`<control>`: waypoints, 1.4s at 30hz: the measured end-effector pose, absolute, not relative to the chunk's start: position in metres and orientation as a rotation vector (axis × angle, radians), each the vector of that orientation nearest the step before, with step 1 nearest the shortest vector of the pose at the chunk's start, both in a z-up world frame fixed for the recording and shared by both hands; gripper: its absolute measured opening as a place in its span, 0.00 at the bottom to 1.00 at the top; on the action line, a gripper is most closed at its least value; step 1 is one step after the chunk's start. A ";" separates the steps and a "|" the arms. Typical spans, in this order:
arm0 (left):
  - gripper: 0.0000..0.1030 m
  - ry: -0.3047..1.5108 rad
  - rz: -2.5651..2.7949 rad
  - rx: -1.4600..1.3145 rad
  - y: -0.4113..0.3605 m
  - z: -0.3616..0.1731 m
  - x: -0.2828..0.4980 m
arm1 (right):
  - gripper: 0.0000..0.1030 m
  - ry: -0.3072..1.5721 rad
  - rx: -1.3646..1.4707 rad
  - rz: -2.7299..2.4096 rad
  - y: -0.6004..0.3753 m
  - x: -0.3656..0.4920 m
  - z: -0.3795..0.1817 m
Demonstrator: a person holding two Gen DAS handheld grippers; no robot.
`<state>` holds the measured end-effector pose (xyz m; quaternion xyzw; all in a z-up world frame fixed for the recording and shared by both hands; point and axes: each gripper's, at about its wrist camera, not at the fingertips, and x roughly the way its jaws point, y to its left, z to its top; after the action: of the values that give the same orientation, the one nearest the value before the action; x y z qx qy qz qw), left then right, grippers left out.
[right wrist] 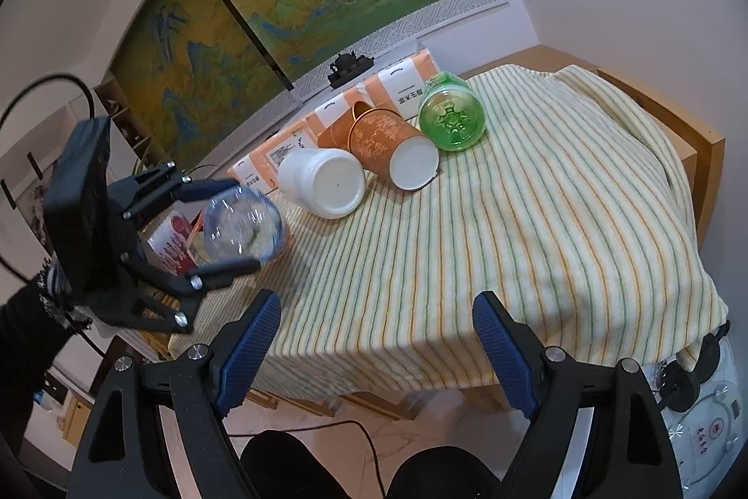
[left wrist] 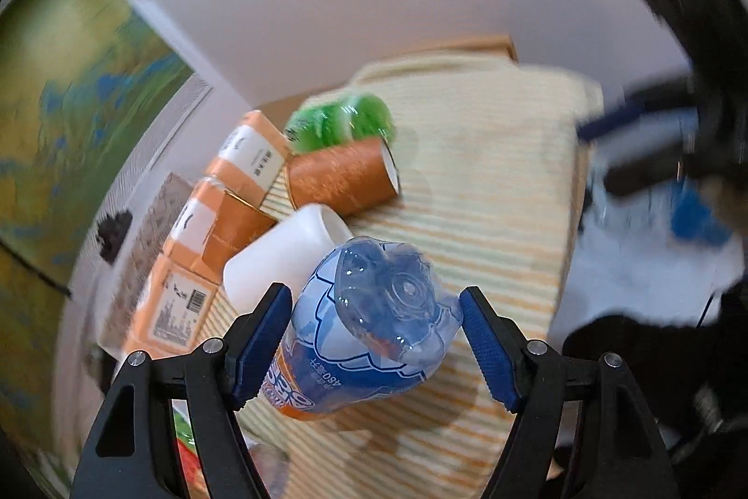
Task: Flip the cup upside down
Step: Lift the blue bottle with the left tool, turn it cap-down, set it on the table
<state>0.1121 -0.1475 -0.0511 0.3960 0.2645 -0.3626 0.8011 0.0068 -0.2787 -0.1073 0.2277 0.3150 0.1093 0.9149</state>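
A clear plastic bottle with a blue and orange label sits between the fingers of my left gripper, its moulded base facing the camera. The jaws press on both its sides, and it stays sharp while the background blurs. The right wrist view shows that same left gripper holding the bottle tilted above the table's left end. A white cup lies on its side on the striped cloth, just beyond the bottle, also visible as the white cup. My right gripper hangs open and empty over the cloth's front edge.
An orange tube and a green bottle lie on their sides behind the cup, against a row of orange boxes. The striped cloth drapes over the wooden table. A red-labelled pack sits at the left end. Legs show below.
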 end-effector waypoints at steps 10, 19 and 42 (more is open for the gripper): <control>0.75 0.596 -0.737 0.336 -0.104 -0.019 0.132 | 0.79 0.641 0.435 0.229 -0.269 0.003 -0.101; 0.75 0.605 -0.662 0.005 -0.053 -0.030 0.147 | 0.79 0.637 0.410 0.245 -0.257 0.004 -0.094; 0.75 0.586 -0.564 0.014 -0.035 -0.032 0.153 | 0.79 0.634 0.351 0.277 -0.231 0.001 -0.083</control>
<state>0.1528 -0.0348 -0.0321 0.0069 0.2851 -0.2742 0.9184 0.0013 -0.2305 -0.0834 0.1710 0.3091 0.1351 0.9257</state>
